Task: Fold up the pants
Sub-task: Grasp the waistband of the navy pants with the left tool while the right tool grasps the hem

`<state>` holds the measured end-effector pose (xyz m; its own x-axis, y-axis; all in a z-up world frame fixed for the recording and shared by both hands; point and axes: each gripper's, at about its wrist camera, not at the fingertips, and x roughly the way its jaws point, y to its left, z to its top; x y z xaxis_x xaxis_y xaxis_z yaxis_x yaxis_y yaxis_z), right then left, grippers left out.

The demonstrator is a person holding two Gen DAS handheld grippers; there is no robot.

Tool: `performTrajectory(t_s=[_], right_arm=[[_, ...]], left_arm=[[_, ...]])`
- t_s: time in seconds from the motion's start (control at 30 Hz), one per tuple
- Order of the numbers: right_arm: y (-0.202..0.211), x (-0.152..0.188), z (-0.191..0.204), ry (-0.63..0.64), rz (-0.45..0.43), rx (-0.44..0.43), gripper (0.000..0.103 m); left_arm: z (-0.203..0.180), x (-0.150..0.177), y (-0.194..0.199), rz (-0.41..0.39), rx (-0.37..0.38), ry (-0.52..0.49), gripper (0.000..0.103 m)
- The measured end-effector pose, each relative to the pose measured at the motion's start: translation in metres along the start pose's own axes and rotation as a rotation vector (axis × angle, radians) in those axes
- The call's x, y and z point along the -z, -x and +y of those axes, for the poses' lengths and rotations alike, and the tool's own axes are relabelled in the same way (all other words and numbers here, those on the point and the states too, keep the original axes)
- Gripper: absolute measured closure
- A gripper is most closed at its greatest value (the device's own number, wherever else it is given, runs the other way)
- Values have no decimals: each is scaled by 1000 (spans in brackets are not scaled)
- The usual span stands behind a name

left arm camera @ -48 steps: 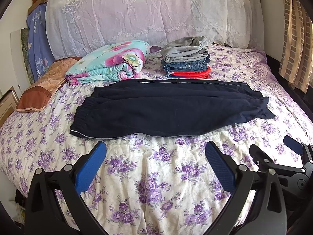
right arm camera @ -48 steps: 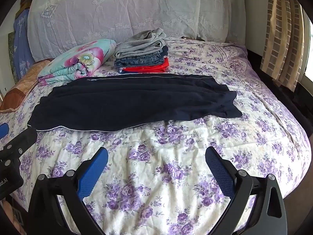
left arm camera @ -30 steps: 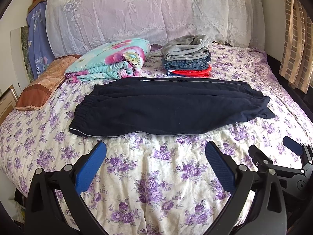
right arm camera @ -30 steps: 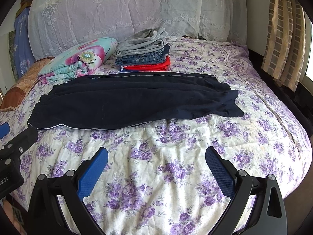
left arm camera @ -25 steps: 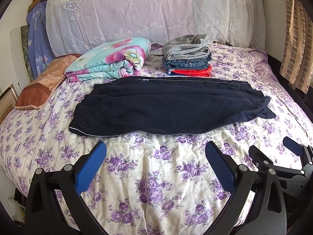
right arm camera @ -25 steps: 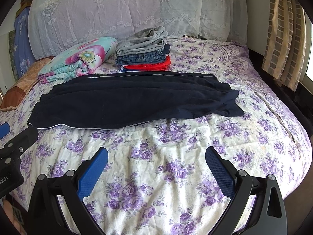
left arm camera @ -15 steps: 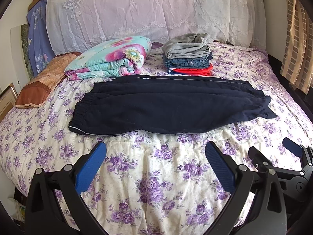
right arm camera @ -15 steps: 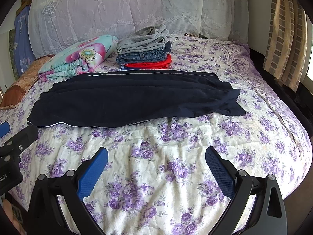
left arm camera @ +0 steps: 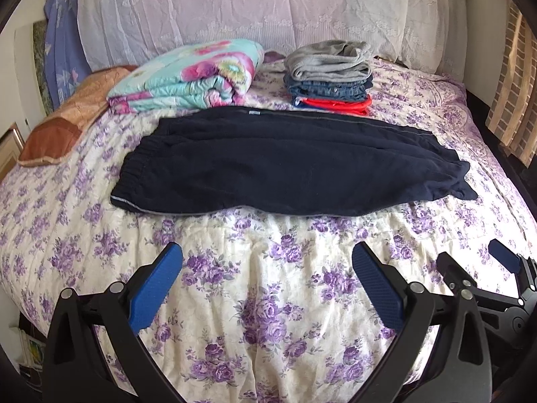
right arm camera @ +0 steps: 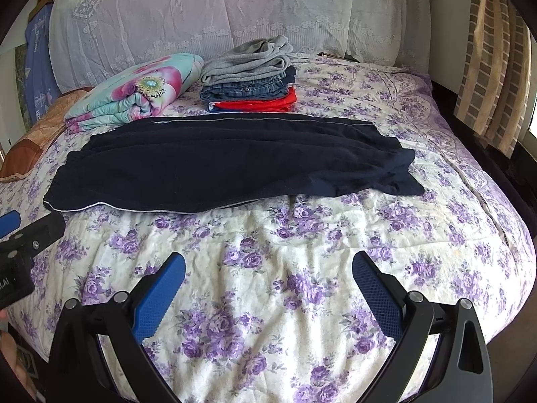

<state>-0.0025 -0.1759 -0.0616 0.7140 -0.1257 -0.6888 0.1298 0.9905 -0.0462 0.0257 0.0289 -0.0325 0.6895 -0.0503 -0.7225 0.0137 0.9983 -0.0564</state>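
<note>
Pants (left arm camera: 288, 168) lie flat across bed (left arm camera: 268, 288), already doubled leg-on-leg it seems (hard to confirm, fabric v. dark), waistband at L, cuffs at R, just in front of clothes stack (left arm camera: 330, 74) and quilt (left arm camera: 191, 74). L gripper (left arm camera: 266, 282) and R gripper (right arm camera: 268, 287) both spread wide, empty, hovering over bedspread near of the pants, not touching. Next fold: pinch both layers at cuff corners w/ R, L pins mid-leg, carry cuffs over to waistband, edges squared, no dragging.
</note>
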Motion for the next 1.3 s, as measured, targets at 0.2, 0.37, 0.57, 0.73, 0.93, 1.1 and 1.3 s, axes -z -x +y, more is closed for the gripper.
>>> performTrajectory(t_s=[0.2,0.37,0.57,0.73,0.93,1.1,1.3], right_arm=[[-7,2,-28,-68,36,25,3],[-5,3,-36,-91,37,14,3],[0,5,-33,-54,27,41,3],[-1,9,-53,-77,40,70,3],[-14,5,-113,-164,91,76,3],[-60,-20,-191,-404,184,-62,3],[-157,-43,-243,-723,299,-313,6]], left_arm=[[92,-15,-48,60,39,235,5],[172,-26,-110,168,201,563,5],[200,-35,-158,307,237,680,43],[215,-36,-171,315,291,698,92],[205,-12,-119,155,288,612,93],[204,-7,-128,171,258,560,91],[210,-7,-144,206,296,578,89]])
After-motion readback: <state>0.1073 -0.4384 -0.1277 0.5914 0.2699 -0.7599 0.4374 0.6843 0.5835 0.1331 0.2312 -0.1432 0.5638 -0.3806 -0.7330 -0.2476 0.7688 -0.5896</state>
